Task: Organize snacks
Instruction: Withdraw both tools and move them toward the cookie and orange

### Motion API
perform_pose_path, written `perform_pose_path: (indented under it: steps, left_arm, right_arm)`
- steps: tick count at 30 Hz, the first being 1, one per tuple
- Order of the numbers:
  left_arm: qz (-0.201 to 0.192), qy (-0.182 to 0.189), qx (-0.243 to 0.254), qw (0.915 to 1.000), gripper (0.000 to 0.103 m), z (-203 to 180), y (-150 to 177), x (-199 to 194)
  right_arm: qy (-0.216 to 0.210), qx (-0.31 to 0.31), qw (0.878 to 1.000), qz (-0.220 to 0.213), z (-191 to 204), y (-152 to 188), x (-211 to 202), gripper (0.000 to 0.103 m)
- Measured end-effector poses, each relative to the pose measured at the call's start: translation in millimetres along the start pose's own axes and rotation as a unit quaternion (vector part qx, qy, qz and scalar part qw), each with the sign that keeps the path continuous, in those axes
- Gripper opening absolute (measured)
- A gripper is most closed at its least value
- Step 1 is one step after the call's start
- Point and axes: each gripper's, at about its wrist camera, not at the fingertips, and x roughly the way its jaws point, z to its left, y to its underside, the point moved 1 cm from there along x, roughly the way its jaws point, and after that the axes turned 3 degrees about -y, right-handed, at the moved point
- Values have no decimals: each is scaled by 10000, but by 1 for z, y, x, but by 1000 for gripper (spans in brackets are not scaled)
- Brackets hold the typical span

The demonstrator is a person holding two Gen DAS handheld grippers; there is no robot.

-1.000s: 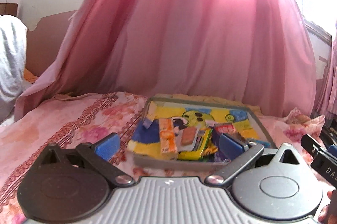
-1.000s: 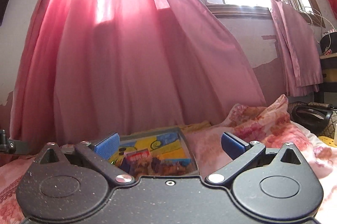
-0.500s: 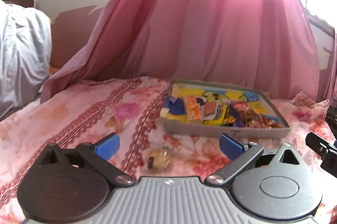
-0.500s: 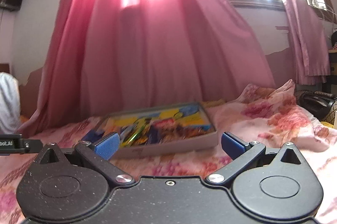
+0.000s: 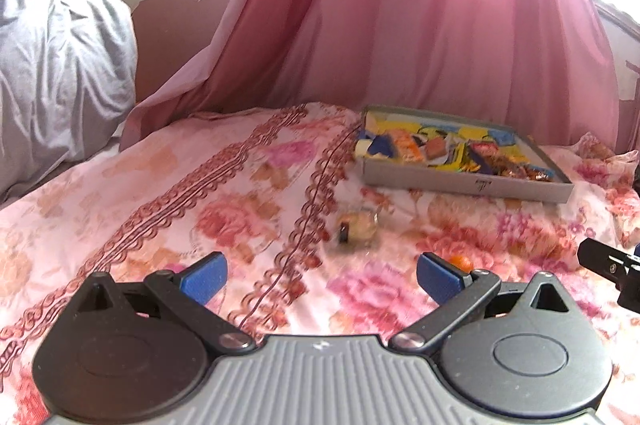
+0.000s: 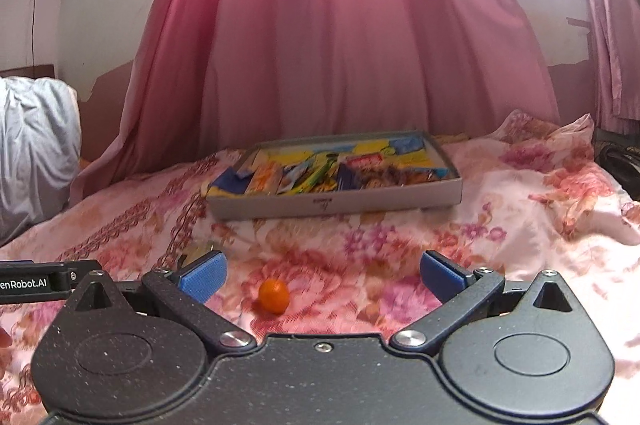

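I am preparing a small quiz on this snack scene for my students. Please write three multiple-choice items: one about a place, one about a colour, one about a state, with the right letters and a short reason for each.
1. Where does the small round candy lie?
A. inside the tray
B. on the floral bedsheet, in front of the tray
C. between closed fingers

2. What colour is this candy?
A. orange
B. green
C. white

3. How do the jaws of the right gripper stand?
A. shut on a packet
B. shut on nothing
C. open, holding nothing

Answers:
1 B: it rests on the sheet, nearer the camera than the grey tray.
2 A: it shows plainly orange in the right wrist view.
3 C: the blue pads are wide apart with only bedsheet between them.
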Motion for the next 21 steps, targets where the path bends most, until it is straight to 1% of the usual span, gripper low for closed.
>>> perform_pose_path:
  steps: [10,21]
  left_arm:
    - [116,-84,26,9999,102,13,8,-2]
    - [263,-238,23,9994,103,21,14,7]
  right_arm:
    - [-125,-244,9989,390,16,10,6,102]
    - [-334,-408,9960,728,26,15,20,102]
